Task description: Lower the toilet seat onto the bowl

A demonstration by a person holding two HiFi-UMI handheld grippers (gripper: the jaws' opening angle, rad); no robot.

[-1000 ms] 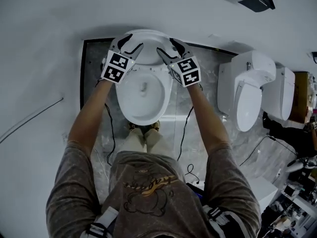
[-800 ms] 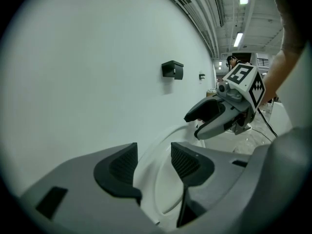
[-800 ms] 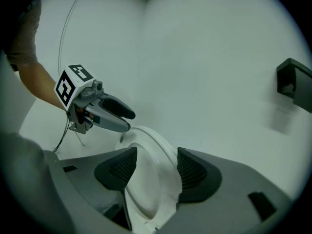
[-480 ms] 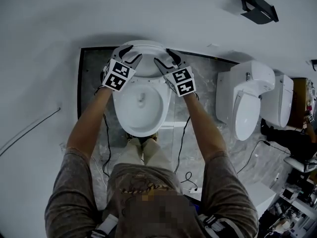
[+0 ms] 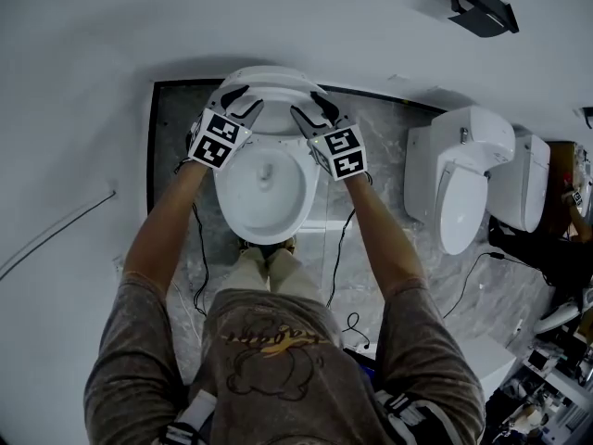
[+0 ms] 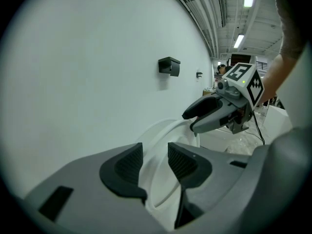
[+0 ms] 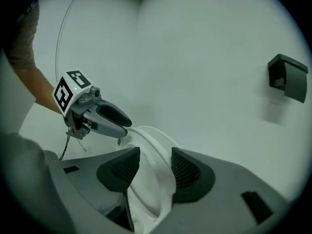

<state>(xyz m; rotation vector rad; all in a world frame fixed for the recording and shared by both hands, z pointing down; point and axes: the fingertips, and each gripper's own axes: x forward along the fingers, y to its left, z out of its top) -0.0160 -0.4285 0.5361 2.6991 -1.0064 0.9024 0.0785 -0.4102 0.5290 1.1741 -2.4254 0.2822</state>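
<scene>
A white toilet bowl (image 5: 267,193) stands below me, its seat (image 5: 269,83) raised upright against the wall. My left gripper (image 5: 243,102) reaches to the seat's left upper rim and my right gripper (image 5: 306,109) to its right upper rim. In the left gripper view the seat's edge (image 6: 163,138) runs between the dark ribbed pads of the left gripper (image 6: 155,162), with small gaps showing. The right gripper (image 7: 155,167) likewise straddles the seat rim (image 7: 148,140). Both pairs of jaws are closing on the rim.
Two more white toilets (image 5: 463,179) (image 5: 530,170) stand to the right on the marble floor (image 5: 171,123). A black box (image 5: 479,3) hangs on the white wall. Cables (image 5: 199,267) trail on the floor beside my feet (image 5: 267,246). Equipment crowds the lower right corner.
Both grippers stay at the top of the raised seat. Their jaws have narrowed a little around its rim. The seat has not tilted.
</scene>
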